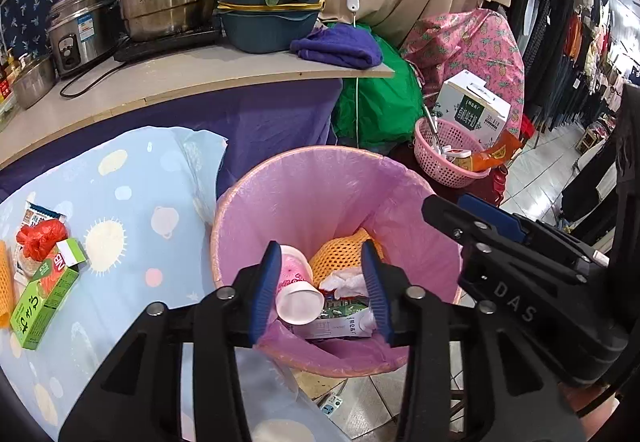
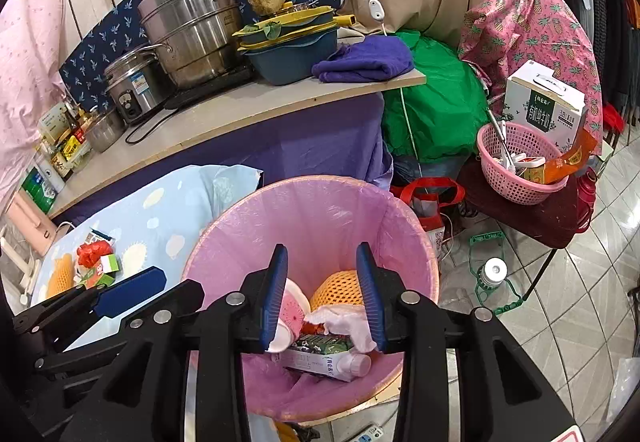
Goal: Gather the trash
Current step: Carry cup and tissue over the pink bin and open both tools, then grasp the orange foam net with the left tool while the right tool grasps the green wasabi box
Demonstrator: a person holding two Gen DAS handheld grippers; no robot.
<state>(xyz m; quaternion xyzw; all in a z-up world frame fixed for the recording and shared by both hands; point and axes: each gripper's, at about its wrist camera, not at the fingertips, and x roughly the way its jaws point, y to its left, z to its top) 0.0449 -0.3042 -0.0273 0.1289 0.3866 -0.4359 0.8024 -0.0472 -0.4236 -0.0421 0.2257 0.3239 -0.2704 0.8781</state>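
Hovering both grippers over the bin [image 1: 332,177], you have each one tilted down so that its camera looks straight into the pink liner. The left gripper [image 1: 320,290] has its jaws partly apart, and nothing sits between the pads; the cup [image 1: 298,294] and tissue [image 1: 344,282] seen in the gap lie down in the bin, not in the grip. The right gripper [image 2: 322,294] is the same: jaws partly apart, empty, with the carton [image 2: 320,358] and orange foam net [image 2: 340,288] well below it. Both hang side by side above the rim, which suits a drop: anything let go here falls into the liner rather than onto the floor.

The collected trash lies in a heap at the bottom, cup on its side against the carton, tissue on top.

More remains. On the spotted blue cloth [image 1: 132,201] to your left you still have a green box [image 1: 42,302], a red bag [image 1: 40,240], a snack wrapper [image 1: 42,213] and another strip of orange net at the frame's edge, clustered together well clear of the bin. They sit nearer your left hand, so I judge that side the natural one to go back first. The red bag is soft and crumpled; pinch it at a bunched fold. The box is rigid and should take a grip across its narrow faces.
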